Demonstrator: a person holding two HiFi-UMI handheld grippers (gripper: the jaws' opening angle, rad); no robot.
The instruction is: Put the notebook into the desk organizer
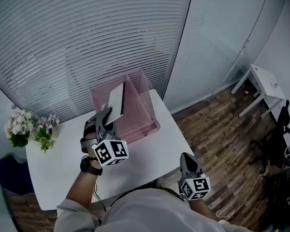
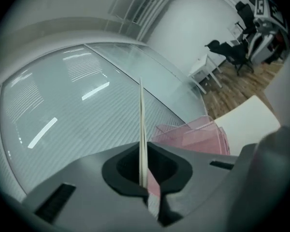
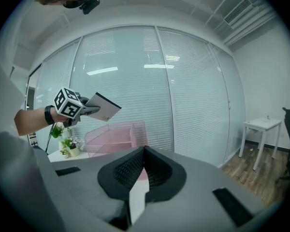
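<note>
Table (image 1: 150, 163) white — pink desk organizer (image 1: 146, 116), flowers (image 1: 31, 127) on it; wood floor (image 1: 217, 129).

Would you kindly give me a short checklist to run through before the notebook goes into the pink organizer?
1. Left gripper clamped on notebook: ok.
2. Notebook lined up over one slot: cannot tell.
3. Organizer upright on table: ok.
4. Slots free of other things: ok, as far as visible.
5. Right gripper empty and away from organizer: ok.
6. Flowers out of the way: ok.
</note>
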